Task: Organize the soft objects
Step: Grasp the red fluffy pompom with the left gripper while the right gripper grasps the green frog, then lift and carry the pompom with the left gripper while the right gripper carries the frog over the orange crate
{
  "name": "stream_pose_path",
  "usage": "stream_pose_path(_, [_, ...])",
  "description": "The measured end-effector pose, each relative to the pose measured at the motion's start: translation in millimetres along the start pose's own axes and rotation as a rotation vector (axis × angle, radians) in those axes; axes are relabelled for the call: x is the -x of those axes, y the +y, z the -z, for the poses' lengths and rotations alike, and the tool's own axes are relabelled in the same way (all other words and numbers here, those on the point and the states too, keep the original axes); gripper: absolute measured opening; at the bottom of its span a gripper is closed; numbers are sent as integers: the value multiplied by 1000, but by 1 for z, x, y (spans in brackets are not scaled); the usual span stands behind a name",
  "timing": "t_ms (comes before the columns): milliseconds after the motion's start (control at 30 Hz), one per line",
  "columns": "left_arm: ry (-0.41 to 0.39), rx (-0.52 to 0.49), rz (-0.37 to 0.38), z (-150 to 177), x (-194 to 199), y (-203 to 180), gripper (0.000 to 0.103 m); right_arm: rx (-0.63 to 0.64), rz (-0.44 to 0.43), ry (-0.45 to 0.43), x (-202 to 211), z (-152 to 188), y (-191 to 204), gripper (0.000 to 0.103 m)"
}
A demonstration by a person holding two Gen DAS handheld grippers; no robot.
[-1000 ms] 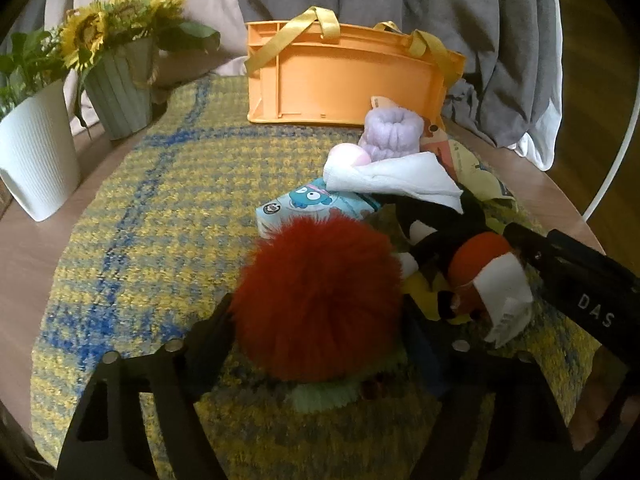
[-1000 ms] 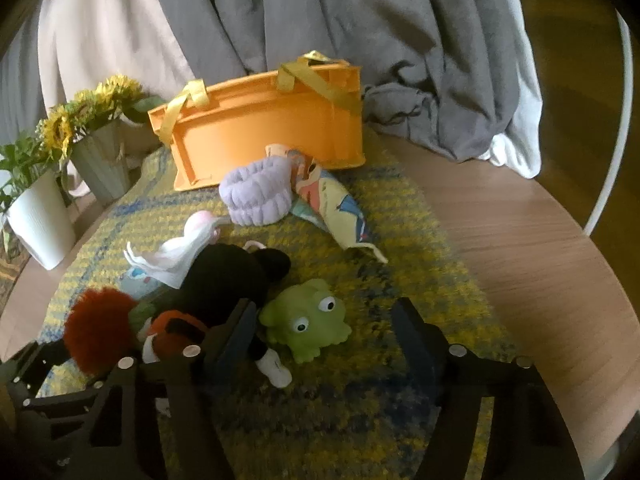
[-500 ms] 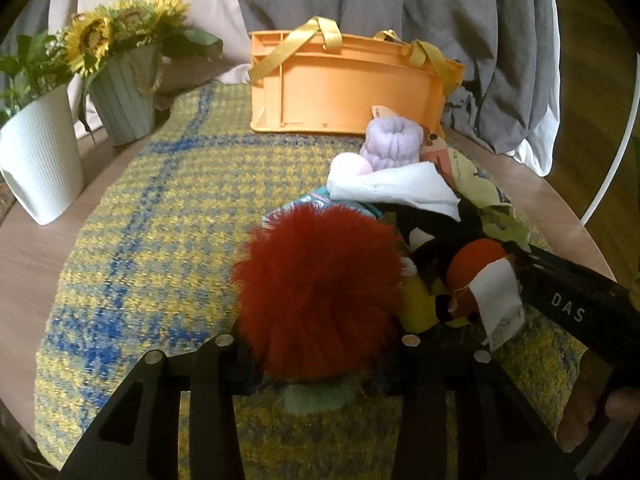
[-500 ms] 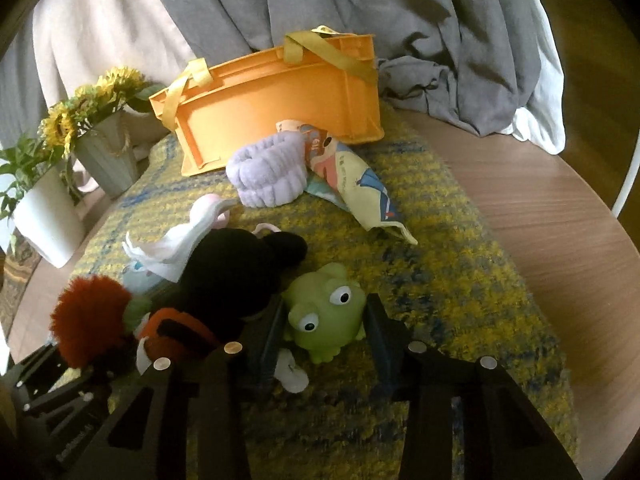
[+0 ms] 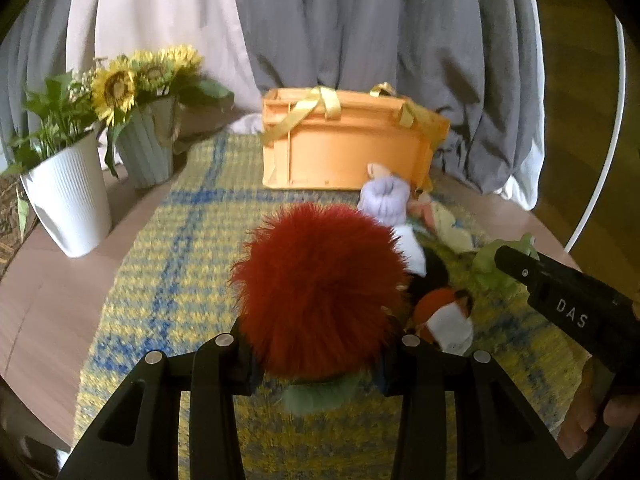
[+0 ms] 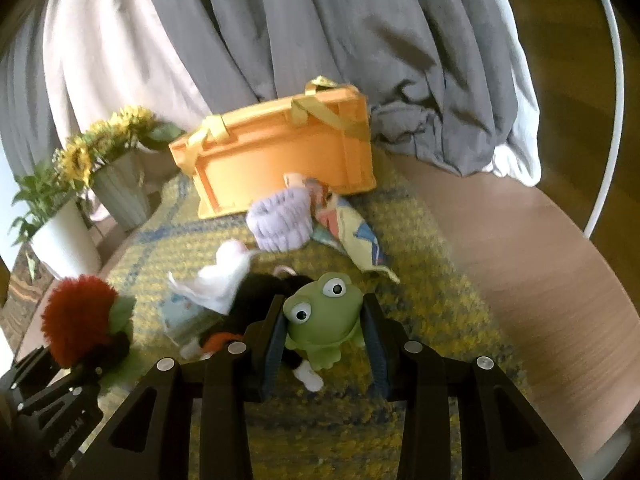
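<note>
My left gripper point(image 5: 316, 356) is shut on a fluffy red pom-pom toy point(image 5: 320, 288) with a pale green base and holds it above the mat; it also shows in the right wrist view point(image 6: 78, 320). My right gripper point(image 6: 324, 336) is shut on a green frog toy point(image 6: 320, 312), lifted off the mat. An orange basket point(image 6: 276, 164) with yellow handles stands at the back of the mat. On the mat lie a black plush point(image 6: 264, 292), a white cloth point(image 6: 220, 280), a purple wristband point(image 6: 280, 220) and a printed cloth point(image 6: 356, 236).
A yellow-and-blue woven mat point(image 5: 168, 248) covers a round wooden table point(image 6: 540, 264). A white plant pot point(image 5: 68, 208) and a green sunflower vase point(image 5: 148, 148) stand at the left. Grey and white fabric point(image 6: 360, 40) hangs behind.
Both grippers closed on their toys and lifted them: the left raised the red pom-pom toy, the right raised the frog. Both views now look higher over the mat.
</note>
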State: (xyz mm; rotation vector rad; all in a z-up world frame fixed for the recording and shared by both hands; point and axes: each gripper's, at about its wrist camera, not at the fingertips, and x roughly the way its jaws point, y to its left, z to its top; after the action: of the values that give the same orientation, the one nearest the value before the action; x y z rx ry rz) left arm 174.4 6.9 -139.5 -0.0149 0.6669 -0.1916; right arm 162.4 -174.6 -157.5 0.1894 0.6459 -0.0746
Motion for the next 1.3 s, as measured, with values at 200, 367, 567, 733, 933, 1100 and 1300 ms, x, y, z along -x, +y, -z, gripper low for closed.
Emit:
stream_pose_path(200, [-41,-14,20,-21,17,4,40,-3,-8,-50,21,-14,10,38])
stream_pose_path(367, [-68,-40,41,-42,26,9,40,-13,-16,-86,35,-28,22,38])
stream_pose_path(567, [-101,-77,81,-69,30,19,40,-23,-13,-127,45,-46,38,38])
stream_pose_path(733, [-137,-109,127,-92,31,28,40,-42,6,-166,48,-60,53,38])
stream_pose_path(933, [-173,-137,169,-115,27,32,40,-86,31,-219,50,-75,63,38])
stream_pose_path(1100, [-202,-133,166,-133,24,28,40,-80,26,-246,47,-93,66,38])
stream_pose_path(1300, [-230,-99,134,-155,17,16,40,-61,-12,-273,39,-117,58,38])
